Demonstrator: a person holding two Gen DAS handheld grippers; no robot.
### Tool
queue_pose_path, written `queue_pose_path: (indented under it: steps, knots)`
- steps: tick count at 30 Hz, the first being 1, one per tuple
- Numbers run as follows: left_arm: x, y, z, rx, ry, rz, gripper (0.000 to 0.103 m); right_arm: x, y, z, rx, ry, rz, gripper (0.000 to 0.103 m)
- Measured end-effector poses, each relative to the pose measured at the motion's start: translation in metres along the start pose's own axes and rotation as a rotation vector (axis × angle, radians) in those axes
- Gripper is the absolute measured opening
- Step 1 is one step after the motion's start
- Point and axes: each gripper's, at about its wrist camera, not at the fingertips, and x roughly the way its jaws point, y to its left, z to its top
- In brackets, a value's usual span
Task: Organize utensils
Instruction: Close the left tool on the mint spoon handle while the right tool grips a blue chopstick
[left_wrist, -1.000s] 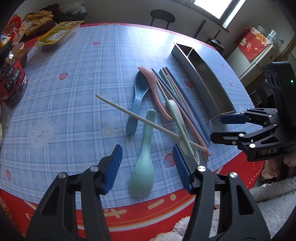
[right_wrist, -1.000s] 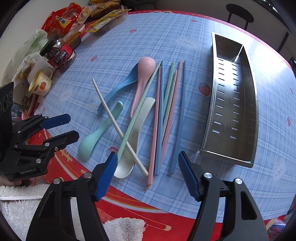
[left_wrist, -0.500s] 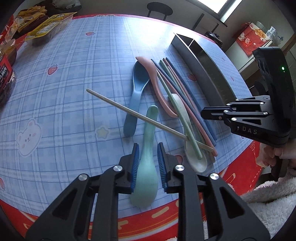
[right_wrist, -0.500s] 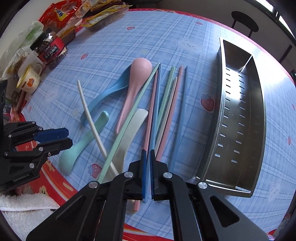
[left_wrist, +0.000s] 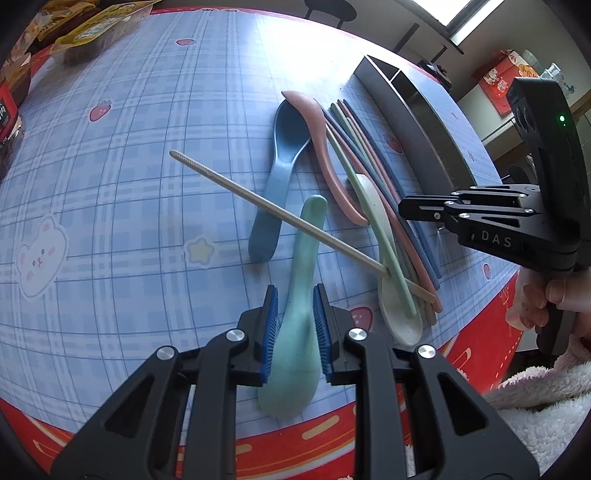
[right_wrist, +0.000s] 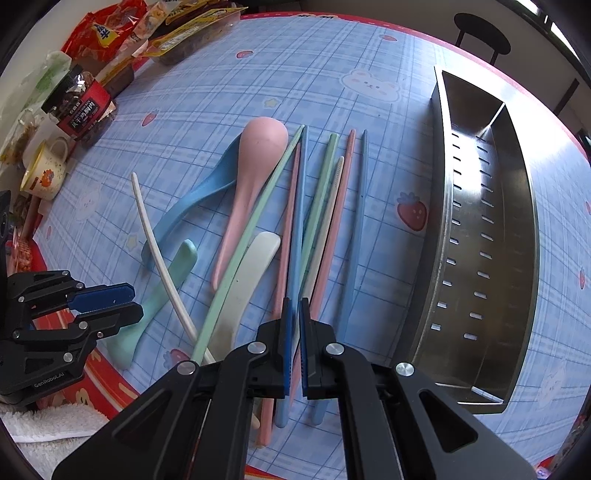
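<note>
At the left, the left tongs (left_wrist: 295, 328) are clamped across the mint-green plastic spoon (left_wrist: 301, 295), with a blue pad on each flank where its neck widens into the bowl. The spoon lies on the blue checked counter (left_wrist: 129, 184) near its red front border. Its long axis runs almost straight away from these tongs, bowl nearest and handle tip pointing into the heap. A thin cream chopstick (left_wrist: 266, 206) lies slantwise over that handle, so the lift likely has to draw the spoon out from under it.

In the middle of the heap, the right tongs (right_wrist: 293, 343) are pinched nearly shut on the light-blue plastic chopstick (right_wrist: 300, 206), gripping it near its close end. It lies lengthwise away from them, side by side with pink and green sticks that touch it.

At the far right stands the perforated stainless-steel utensil tray (right_wrist: 532, 229), its long axis roughly parallel to the chopsticks. It is just beside the right tongs and well apart from the left, so I judge the chopstick needs only a short sideways carry without turning, while the spoon must cross the whole heap.
</note>
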Motion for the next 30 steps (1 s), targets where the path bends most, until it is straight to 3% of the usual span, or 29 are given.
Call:
queue_pose_path:
  steps: [19,30]
  knots:
    - [0.008,-0.006,0.000,0.038,0.007,0.028,0.028,0.005,0.012,0.003,-0.005,-0.022,-0.032,0.007]
    - [0.006,-0.003,-0.004,0.018,-0.009,0.024,0.028,0.004,0.012,-0.015,0.038,0.019,0.050,0.008]
